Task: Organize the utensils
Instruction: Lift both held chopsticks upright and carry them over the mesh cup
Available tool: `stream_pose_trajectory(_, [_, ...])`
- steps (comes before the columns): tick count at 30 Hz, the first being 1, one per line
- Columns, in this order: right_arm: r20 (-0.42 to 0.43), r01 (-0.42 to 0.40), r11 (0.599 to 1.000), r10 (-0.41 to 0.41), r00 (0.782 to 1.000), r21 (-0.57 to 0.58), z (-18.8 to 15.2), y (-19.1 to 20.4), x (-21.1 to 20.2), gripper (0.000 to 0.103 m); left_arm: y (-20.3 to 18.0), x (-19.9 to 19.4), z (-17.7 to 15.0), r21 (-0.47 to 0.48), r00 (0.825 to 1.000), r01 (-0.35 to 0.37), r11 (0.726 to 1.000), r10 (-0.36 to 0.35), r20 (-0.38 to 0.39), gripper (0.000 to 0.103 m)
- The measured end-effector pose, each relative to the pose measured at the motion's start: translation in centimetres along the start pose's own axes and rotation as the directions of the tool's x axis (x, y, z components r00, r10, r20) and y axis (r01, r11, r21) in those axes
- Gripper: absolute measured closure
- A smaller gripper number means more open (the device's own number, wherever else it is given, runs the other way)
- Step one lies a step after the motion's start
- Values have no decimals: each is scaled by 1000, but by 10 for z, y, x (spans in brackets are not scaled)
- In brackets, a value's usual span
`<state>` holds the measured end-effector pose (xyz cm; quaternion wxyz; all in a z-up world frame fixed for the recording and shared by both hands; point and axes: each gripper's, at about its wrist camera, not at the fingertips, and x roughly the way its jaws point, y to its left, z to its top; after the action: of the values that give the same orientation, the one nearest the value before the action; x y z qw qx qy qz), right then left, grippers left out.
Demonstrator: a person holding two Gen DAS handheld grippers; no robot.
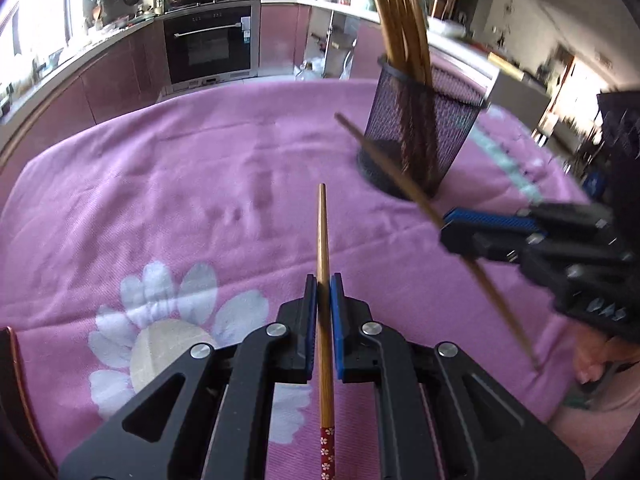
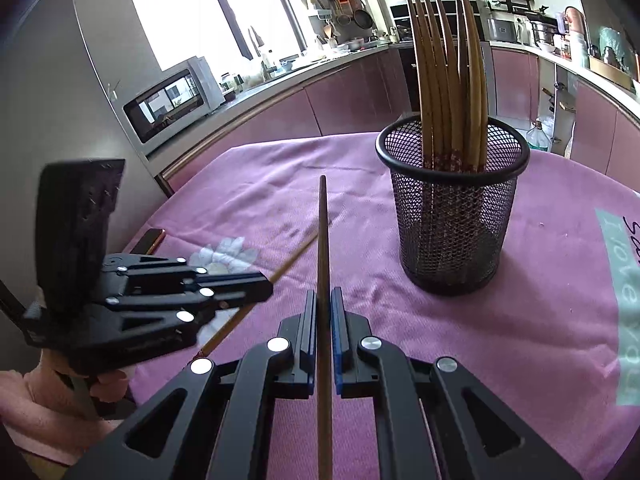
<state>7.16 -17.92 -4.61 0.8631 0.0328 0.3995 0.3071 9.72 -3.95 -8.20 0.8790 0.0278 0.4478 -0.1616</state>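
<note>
A black mesh cup [image 1: 416, 136] [image 2: 452, 216] stands upright on the pink tablecloth [image 1: 180, 184] with several wooden chopsticks [image 2: 448, 80] in it, tips up. My left gripper [image 1: 324, 284] is shut on a wooden chopstick [image 1: 322, 232] with a red flowered end, tip pointing forward, to the near left of the cup. My right gripper [image 2: 324, 300] is shut on a darker chopstick [image 2: 322, 232], also left of the cup. Each gripper shows in the other's view: the right gripper [image 1: 448, 226] near the cup's base, the left gripper [image 2: 268, 284] at the lower left.
Behind the table run kitchen counters with pink cabinets, an oven [image 1: 208, 44] and a microwave [image 2: 172, 100]. A person's hand [image 2: 52, 396] holds the left gripper's handle. A phone-like object [image 2: 150, 240] lies at the table's left edge. A flower print [image 1: 160, 340] marks the cloth.
</note>
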Motion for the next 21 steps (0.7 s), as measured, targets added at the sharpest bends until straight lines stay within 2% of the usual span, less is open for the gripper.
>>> stream_pose_trajectory(4, [-3, 4, 1000, -4, 1000, -5, 0, 2, 2, 98, -1, 12, -1, 44, 999, -14, 999, 16, -43, 94])
stream_pose_trajectory(14, [-7, -1, 1000, 1, 1000, -11, 0, 5, 6, 98, -14, 12, -4, 82, 996, -86, 993, 86, -6, 96])
stream_pose_trajectory(21, [28, -3, 1000, 4, 1000, -26, 1, 9, -5, 98, -10, 1, 1, 37, 999, -47, 998, 47, 17, 96])
